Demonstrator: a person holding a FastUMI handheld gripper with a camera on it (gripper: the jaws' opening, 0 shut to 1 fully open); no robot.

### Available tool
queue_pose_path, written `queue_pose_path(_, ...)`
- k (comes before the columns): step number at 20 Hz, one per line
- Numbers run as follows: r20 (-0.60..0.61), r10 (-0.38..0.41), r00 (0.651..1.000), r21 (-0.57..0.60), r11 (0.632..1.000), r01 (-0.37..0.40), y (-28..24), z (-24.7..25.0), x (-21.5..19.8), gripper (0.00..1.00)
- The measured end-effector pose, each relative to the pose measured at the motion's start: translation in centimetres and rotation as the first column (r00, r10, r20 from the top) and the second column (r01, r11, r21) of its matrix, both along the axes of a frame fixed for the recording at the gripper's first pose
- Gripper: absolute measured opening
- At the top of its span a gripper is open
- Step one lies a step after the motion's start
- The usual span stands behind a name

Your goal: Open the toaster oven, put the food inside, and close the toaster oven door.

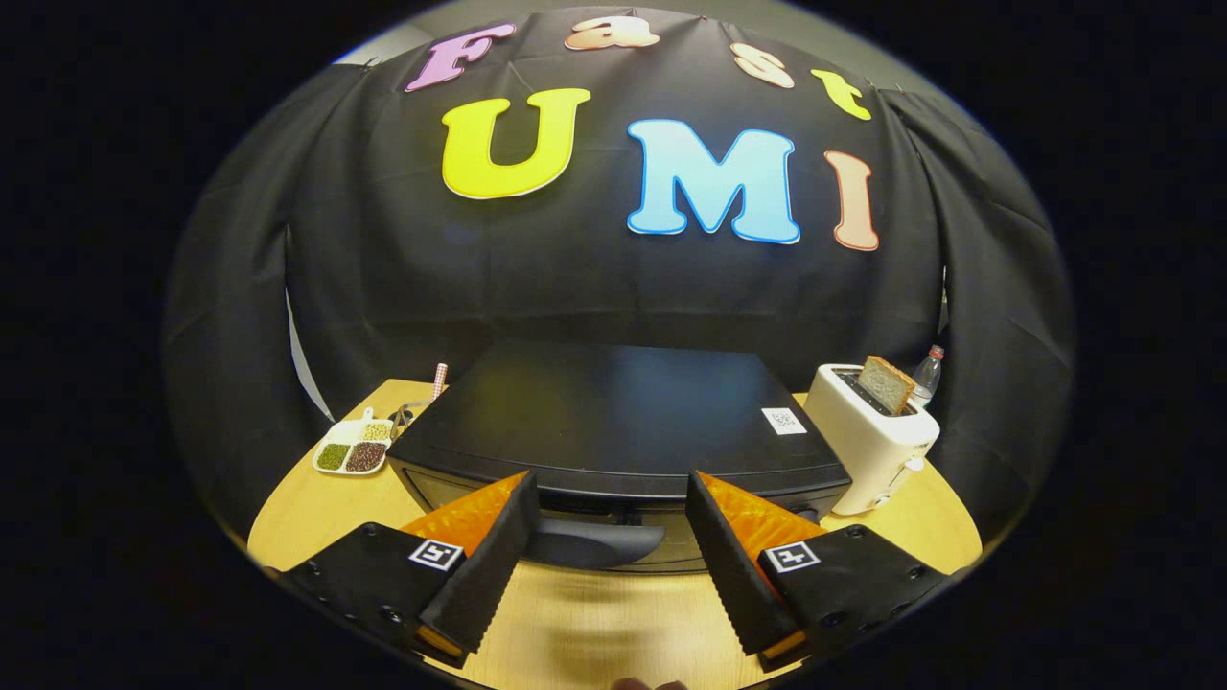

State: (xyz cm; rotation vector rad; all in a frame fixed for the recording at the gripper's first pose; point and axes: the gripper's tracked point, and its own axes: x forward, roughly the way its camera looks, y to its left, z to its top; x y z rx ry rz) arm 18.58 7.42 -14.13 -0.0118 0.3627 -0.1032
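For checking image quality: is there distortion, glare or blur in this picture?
Gripper view: strong fisheye bending, so the table edge curves; a soft sheen lies on the toaster oven top; the handle between the open gripper jaws looks slightly smeared; the white toaster stays sharp.

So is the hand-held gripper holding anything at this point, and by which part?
Nothing is held. The hand-held gripper is open, its fingers spread either side of the toaster oven's door handle without touching it.
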Motion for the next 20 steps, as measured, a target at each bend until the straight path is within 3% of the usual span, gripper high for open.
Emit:
queue_pose_path(11,-0.082,-0.018,0.996,0.04,0.999,0.022,0.7,-2.0,0.3,0.98)
queue_pose_path(20,-0.144,0.023,0.989,0.07,0.997,-0.013,1.0,-3.6,-3.7,0.99)
